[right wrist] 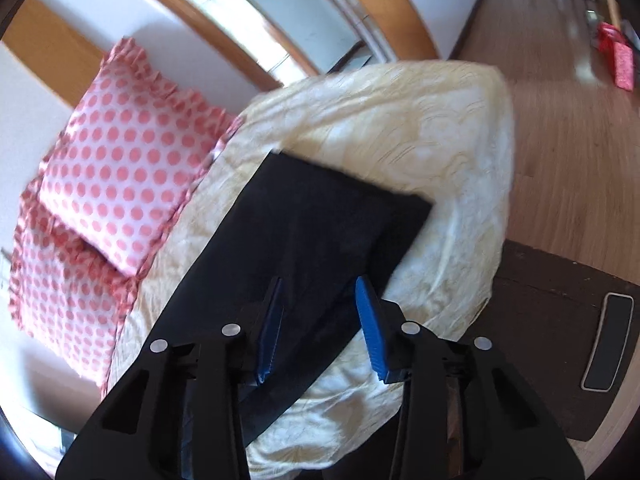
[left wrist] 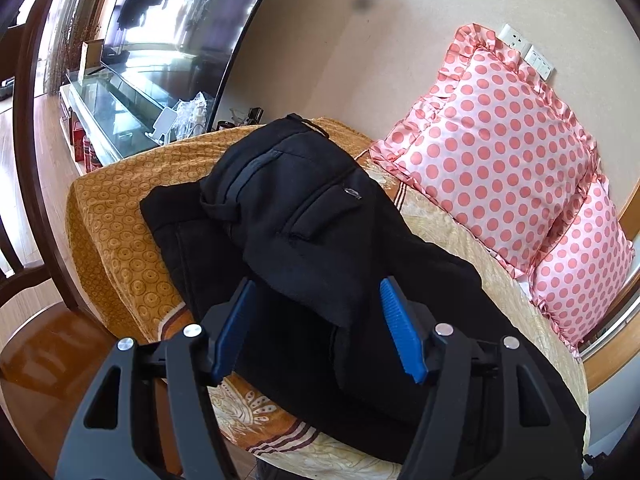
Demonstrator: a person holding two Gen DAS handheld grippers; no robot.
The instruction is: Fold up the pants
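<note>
Where the black fleece-like pants (left wrist: 304, 216) are laid along the seat, the waist end is seen bunched and doubled over itself, with a zip pocket and a flap pocket showing on its soft, matte nap, while the leg end (right wrist: 320, 232) is spread flat and finishes in a straight, squared hem. The garment is carried by a sofa seat draped in two cloths: an orange-brown throw printed with small rings (left wrist: 120, 216) under the waist end, and a pale cream cover with a woven leaf pattern (right wrist: 432, 152), creased and slightly glossy, under the legs. The left gripper (left wrist: 318, 292), black-framed with ribbed blue pads (left wrist: 396, 320), is held with its jaws spread wide above the crumpled fabric, and no cloth is pinched. The right gripper (right wrist: 318, 288), of the same build, is likewise parted over the flat leg, its pads clear of the cloth. Two satin cushions with frilled edges and pink dots on white (left wrist: 492, 152) are propped against the beige wall behind the seat. Beyond the throw a large dark television screen (left wrist: 176, 40) is seen above a glass-topped cabinet (left wrist: 108, 116). Polished wooden flooring (right wrist: 568, 128) is visible past the cream cover, with a dark mat (right wrist: 552, 336) beside it.
</note>
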